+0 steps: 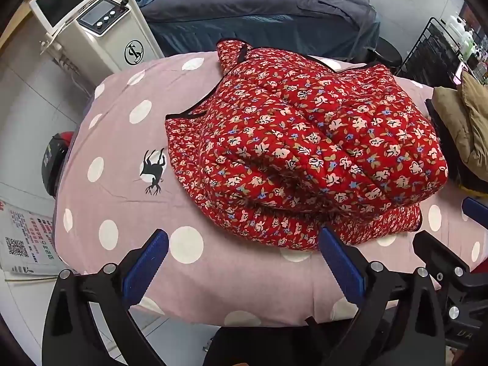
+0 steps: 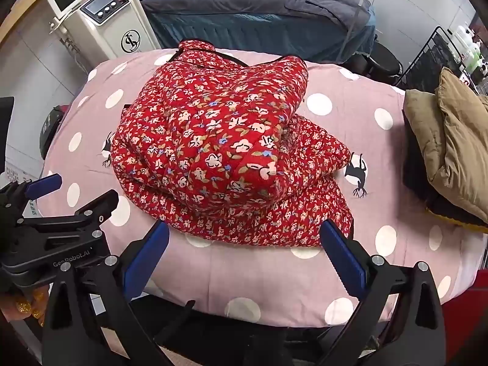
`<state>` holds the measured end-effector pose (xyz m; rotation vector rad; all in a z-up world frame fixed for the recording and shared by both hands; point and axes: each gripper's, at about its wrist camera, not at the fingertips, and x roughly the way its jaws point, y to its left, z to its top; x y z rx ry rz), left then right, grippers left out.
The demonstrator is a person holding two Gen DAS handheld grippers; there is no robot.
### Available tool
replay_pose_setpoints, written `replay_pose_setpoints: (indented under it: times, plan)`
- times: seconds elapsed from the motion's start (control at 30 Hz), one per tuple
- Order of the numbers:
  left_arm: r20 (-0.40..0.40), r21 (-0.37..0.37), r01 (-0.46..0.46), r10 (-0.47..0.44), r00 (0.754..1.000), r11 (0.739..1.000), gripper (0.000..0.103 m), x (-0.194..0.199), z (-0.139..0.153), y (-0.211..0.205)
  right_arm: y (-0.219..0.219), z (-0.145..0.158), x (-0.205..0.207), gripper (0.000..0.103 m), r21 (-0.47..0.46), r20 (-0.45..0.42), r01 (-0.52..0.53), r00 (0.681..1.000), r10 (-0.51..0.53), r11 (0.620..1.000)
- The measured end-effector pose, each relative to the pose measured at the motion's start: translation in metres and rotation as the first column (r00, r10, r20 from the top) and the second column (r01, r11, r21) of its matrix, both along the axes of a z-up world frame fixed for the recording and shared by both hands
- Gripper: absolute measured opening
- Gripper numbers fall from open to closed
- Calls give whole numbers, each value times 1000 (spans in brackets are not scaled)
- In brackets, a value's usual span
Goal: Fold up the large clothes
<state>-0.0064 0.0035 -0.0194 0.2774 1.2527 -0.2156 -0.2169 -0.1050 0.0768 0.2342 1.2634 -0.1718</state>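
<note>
A red quilted floral jacket lies folded in a thick bundle on the pink polka-dot table cover. It also shows in the right wrist view. My left gripper is open and empty, just in front of the jacket's near edge. My right gripper is open and empty, its fingers just short of the jacket's near hem. The left gripper shows at the left of the right wrist view; the right gripper shows at the right edge of the left wrist view.
A tan padded coat on a dark pile sits at the table's right end. A white machine with a screen stands behind left, a dark covered bed beyond, a black wire rack at right.
</note>
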Motion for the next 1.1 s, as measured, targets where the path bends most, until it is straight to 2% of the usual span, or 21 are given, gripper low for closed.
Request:
replay_pose_setpoints:
  times: [1.1]
  plan:
    - [-7, -8, -27, 27, 1000, 1000, 97, 15, 1, 2, -4, -4, 8, 97, -8, -12, -1, 1000, 1, 1000]
